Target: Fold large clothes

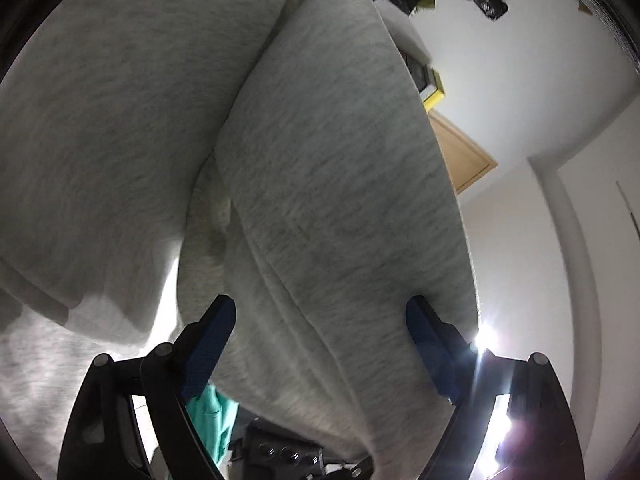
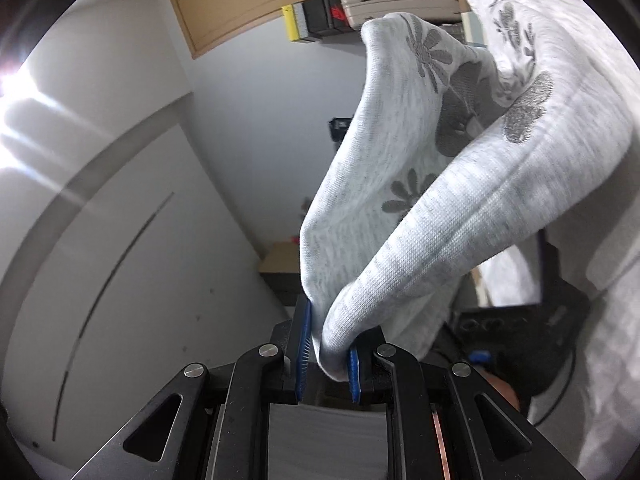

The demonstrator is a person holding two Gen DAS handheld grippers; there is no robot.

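A large light grey garment [image 1: 320, 140] fills most of the left wrist view, hanging in thick folds. My left gripper [image 1: 320, 312] stands wide open with a fold of the cloth draped loosely between its blue pads [image 1: 218, 332]; the right-hand pad touches the fabric's edge. In the right wrist view the same grey garment [image 2: 440, 220], embroidered with darker grey flowers [image 2: 432, 52], rises up and to the right. My right gripper [image 2: 330, 344] is shut on a bunched fold of it, with the cloth pinched between the blue pads [image 2: 304, 336].
A teal cloth [image 1: 212, 412] and black equipment [image 1: 288, 456] lie below the left gripper. A wooden panel [image 1: 464, 156] and a yellow box [image 1: 434, 88] sit against the white wall. Bright light [image 1: 486, 340] glares low right. A black device [image 2: 520, 332] lies under the garment.
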